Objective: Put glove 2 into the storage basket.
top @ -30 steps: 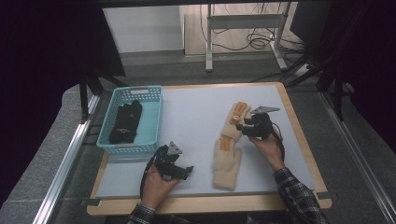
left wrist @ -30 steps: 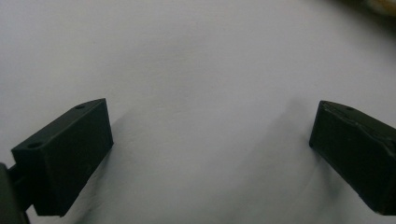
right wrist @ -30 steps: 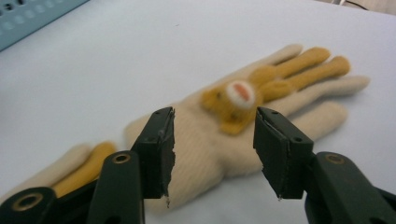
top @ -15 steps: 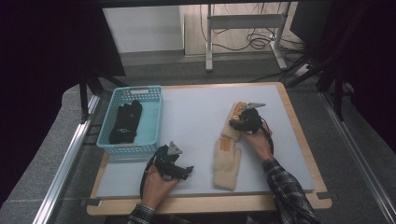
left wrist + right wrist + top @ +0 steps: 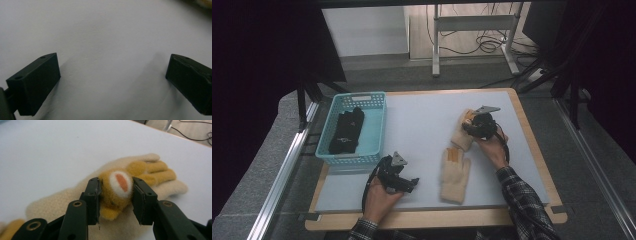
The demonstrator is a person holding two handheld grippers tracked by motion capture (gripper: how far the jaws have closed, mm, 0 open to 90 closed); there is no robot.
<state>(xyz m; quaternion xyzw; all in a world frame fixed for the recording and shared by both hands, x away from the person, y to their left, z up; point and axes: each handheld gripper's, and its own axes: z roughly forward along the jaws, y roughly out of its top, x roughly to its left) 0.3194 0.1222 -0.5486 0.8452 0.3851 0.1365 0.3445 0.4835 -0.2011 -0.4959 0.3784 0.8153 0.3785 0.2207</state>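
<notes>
So our right gripper [image 5: 116,195] has just been closing and now pinches the far glove [image 5: 140,173] on the mat [image 5: 422,125], nothing lifted yet. Left gripper [image 5: 112,80] sits wide and empty; black gloves [image 5: 346,131] are in the basket [image 5: 377,102], both cream ones, near glove [image 5: 455,172] included, are left.

No text, label, brand or number can be read anywhere. The black gloves [image 5: 346,131] in the blue basket [image 5: 377,112], at about 9 o'clock on the table, bear a small pale mark, too small and blurred to make out.
</notes>
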